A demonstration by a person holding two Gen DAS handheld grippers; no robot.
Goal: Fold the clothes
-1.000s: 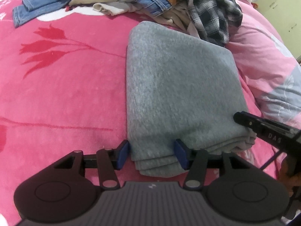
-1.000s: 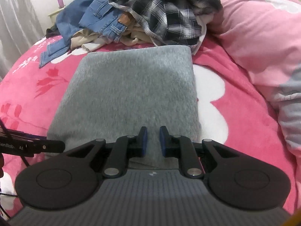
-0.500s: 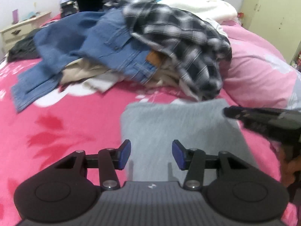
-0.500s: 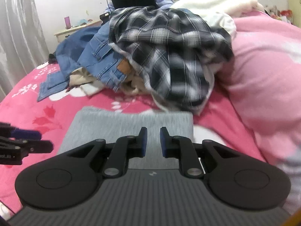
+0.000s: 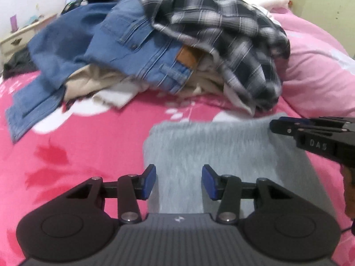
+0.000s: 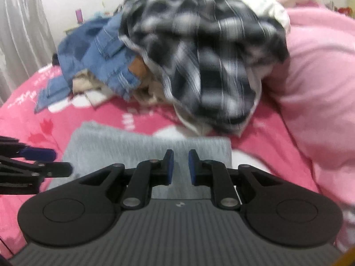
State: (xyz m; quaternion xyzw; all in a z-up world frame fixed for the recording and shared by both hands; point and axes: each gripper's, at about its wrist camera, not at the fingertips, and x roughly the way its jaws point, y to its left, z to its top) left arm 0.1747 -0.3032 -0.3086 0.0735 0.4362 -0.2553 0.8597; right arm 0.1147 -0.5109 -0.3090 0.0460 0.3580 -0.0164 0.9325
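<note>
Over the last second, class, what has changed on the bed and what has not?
Both claws, left and right, lifted from the folded grey garment and tilted toward the clothes pile. Neither took hold of anything. Garment and pile stayed put.

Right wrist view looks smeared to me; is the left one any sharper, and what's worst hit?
Right wrist view: heavy motion blur, worst on the plaid shirt; the gripper body stays crisp. Left wrist view: sharper, jeans stitching readable, only the folded grey garment streaked. Both show fisheye bending.
</note>
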